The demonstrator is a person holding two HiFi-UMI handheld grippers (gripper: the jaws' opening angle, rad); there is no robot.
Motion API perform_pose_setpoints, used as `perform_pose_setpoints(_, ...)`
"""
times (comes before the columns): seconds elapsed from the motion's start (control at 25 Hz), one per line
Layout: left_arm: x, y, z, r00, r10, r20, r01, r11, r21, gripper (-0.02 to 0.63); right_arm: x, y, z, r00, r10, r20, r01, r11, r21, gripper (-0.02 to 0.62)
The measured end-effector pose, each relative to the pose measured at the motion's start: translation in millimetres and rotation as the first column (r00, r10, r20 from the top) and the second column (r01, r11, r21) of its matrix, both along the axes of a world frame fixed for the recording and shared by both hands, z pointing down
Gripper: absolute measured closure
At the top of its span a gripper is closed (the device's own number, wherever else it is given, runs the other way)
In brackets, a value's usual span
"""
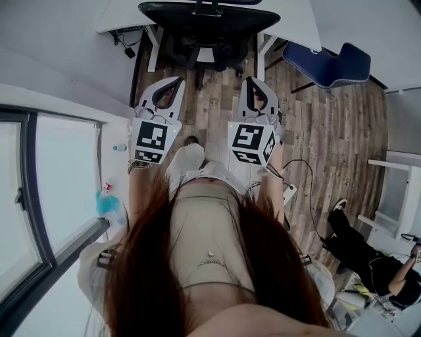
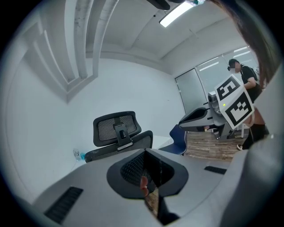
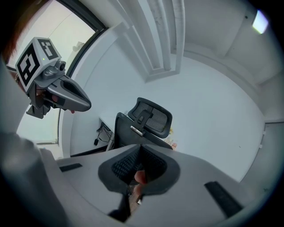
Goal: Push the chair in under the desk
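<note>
In the head view a wooden floor (image 1: 342,131) met one white desk (image 1: 125,13); one black chair (image 1: 207,26) stood against it, one blue chair (image 1: 329,66) beside. The left gripper (image 1: 176,82) view showed its two jaws pressed together, empty, with the black chair ahead; the right gripper (image 1: 253,82) view showed the same

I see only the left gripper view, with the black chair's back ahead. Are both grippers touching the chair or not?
Observer: In the head view, the left gripper and the right gripper are both short of the black chair; wooden floor shows between.
Operator: Are the right gripper's jaws open?
Observer: No, the right gripper view shows them together.
Operator: Is anything under the desk?
Observer: Cables hang under the desk, at the head view's left.
</note>
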State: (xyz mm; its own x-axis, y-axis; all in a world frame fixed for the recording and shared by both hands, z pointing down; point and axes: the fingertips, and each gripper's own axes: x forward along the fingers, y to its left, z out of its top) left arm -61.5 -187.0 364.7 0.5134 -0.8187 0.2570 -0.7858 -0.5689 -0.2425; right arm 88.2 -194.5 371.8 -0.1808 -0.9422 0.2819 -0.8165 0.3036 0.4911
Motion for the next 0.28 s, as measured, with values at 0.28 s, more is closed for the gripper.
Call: perform_pose_setpoints(0.28,0.2,7.1,2.4,1.000,0.000,0.004,0.000,1.000,-0.002,0.601,1.8,6.8,3.3,1.000,0.004,0.012,-0.004,1.000,0.001,0.569)
